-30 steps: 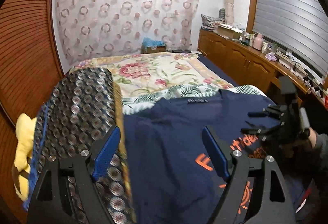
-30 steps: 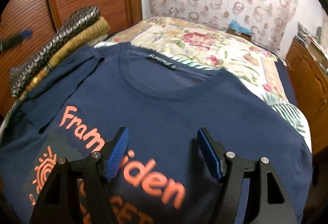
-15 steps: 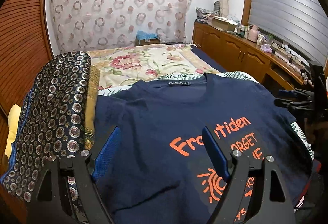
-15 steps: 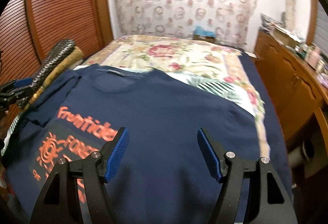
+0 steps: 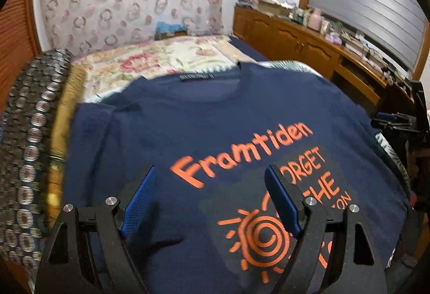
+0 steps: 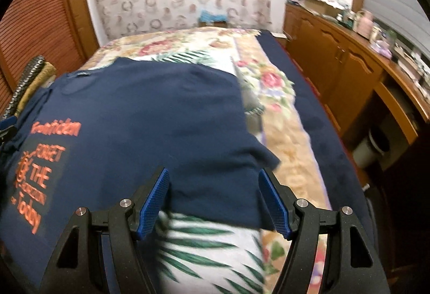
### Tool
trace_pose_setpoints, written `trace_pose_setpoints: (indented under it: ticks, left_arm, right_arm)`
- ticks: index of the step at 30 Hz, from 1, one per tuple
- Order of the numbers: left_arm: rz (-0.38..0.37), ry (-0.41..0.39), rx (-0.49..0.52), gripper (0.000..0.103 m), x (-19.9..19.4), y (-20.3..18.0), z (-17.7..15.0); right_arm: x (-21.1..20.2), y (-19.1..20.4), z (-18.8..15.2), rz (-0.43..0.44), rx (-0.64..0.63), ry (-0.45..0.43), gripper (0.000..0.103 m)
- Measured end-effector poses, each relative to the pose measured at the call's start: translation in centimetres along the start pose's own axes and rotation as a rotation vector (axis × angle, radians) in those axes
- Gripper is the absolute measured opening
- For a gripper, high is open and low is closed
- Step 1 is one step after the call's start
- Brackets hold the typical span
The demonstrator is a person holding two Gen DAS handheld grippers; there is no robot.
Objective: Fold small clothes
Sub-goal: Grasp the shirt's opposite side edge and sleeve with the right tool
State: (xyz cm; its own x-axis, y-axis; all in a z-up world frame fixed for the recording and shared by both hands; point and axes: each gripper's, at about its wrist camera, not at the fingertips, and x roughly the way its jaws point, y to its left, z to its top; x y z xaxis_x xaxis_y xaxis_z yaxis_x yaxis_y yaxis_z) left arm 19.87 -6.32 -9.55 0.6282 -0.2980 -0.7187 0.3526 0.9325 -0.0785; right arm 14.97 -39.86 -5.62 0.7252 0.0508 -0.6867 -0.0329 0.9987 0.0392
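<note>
Navy T-shirt point(image 5: 215, 127) spread flat, print side up, across near end of bed point(image 6: 279, 132), collar toward far wall, orange "Framtiden" lettering and sun print facing up. Left gripper point(image 5: 209, 199) over shirt's near left part, jaws spread, nothing between pads. Right gripper point(image 6: 215, 199) above shirt's right sleeve and hem edge, jaws spread, empty; palm-leaf cloth point(image 6: 209, 253) showing beneath. Rolled patterned bedding point(image 5: 32, 146) lying along left side, just beside shirt. Wooden cabinets point(image 6: 349, 73) along right wall.
</note>
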Motion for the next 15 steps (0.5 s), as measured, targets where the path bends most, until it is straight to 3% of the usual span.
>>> trace_pose_setpoints:
  ticks: [8, 15]
  left_arm:
    - [-0.005, 0.055, 0.045, 0.082, 1.8, -1.3, 0.0]
    - [-0.003, 0.085, 0.055, 0.082, 2.8, -1.8, -0.1]
  right_arm:
    - [-0.6, -1.1, 0.2, 0.020, 0.075, 0.024, 0.070]
    - [-0.7, -2.3, 0.1, 0.078, 0.088, 0.037, 0.057]
